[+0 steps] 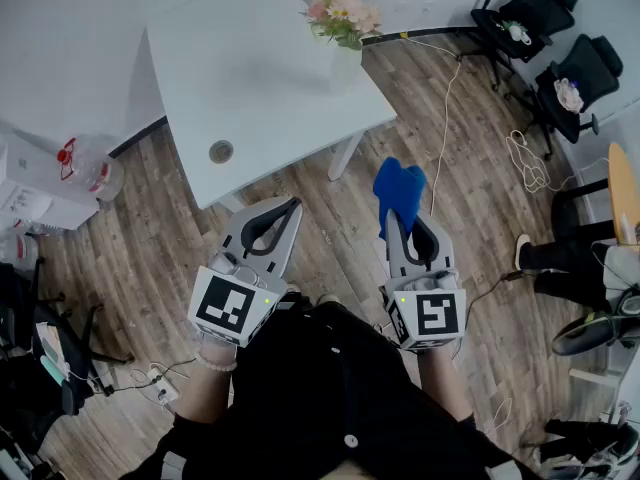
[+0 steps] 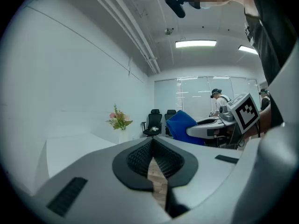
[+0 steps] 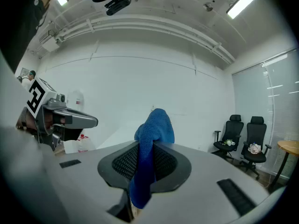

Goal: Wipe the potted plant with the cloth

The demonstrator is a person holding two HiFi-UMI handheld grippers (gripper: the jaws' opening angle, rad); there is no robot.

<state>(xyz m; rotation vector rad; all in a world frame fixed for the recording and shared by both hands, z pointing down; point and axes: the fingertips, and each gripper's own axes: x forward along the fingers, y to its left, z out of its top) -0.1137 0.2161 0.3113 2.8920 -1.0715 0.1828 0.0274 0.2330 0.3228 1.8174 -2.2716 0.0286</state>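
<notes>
The plant (image 1: 343,16), pink and yellow flowers in a white vase (image 1: 345,66), stands upright at the far right corner of the table (image 1: 250,68). Both grippers hang off the table's near side, over the wood floor (image 1: 330,218), and touch neither the table nor the plant.

The right gripper (image 1: 410,220) sits off the table's near right corner, its jaws clamped on the blue cloth (image 1: 398,188). The cloth is pinched between the ribbed pads: a bunched fold pokes out past the tips toward the table, and a tail hangs down behind the pads. In the right gripper view the cloth fills the gap between the jaws from top to bottom. The cloth is well apart from the plant, which stands farther along the same side of the table.

The left gripper (image 1: 293,206) is just off the table's near edge, tips pointing at it. Its jaws are closed together with nothing between them; only a sliver of floor shows below the pads. It sits beside the right gripper, a gap between them.
</notes>
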